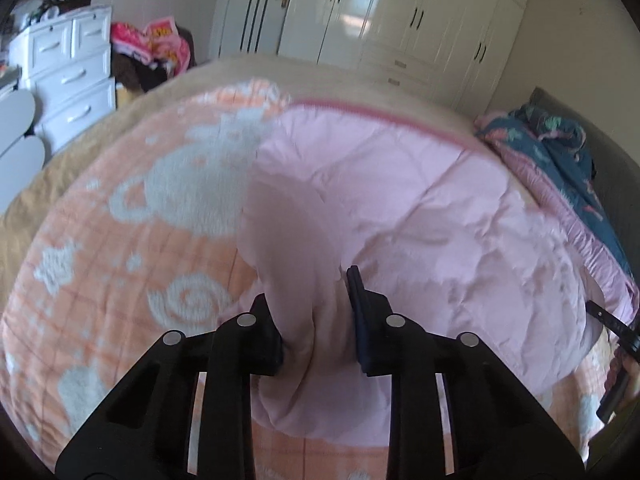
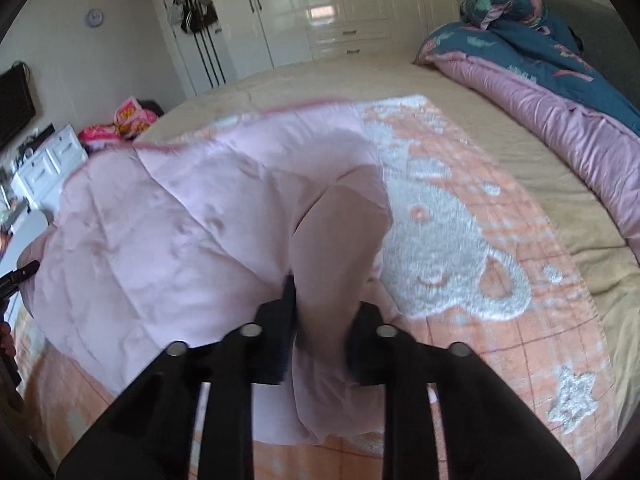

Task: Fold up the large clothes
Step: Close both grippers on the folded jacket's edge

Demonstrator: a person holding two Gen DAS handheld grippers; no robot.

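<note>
Wide bed [image 2: 500, 128] with a beige cover, filling most of both wrist views and serving as the landmark. Behind the bed, against the far wall, a glossy white wardrobe [image 1: 400, 12] with dark handles. Beside the bed on the wardrobe's left, a white chest of drawers [image 1: 68, 68], and next to it a heap of bright pink and yellow fabric [image 1: 160, 40]. Along the bed's headboard side, a bunched dark blue duvet with a mauve underside [image 2: 560, 92]. Spread flat across the middle of the bed, an orange blanket with white animal shapes [image 2: 460, 240]. On top of that blanket, a pale pink quilted garment with a darker pink edge [image 1: 420, 208], partly lifted off the bed at its near side and sagging in soft folds. Near the foot of the bed, left gripper [image 1: 316, 320] pinching a gathered fold of the pink garment, black fingers pressing in from both sides. Further along the same near edge, right gripper [image 2: 320, 332] likewise clamped on a bunched fold of the garment, cloth hanging down below the fingers. Both views slightly blurred.
</note>
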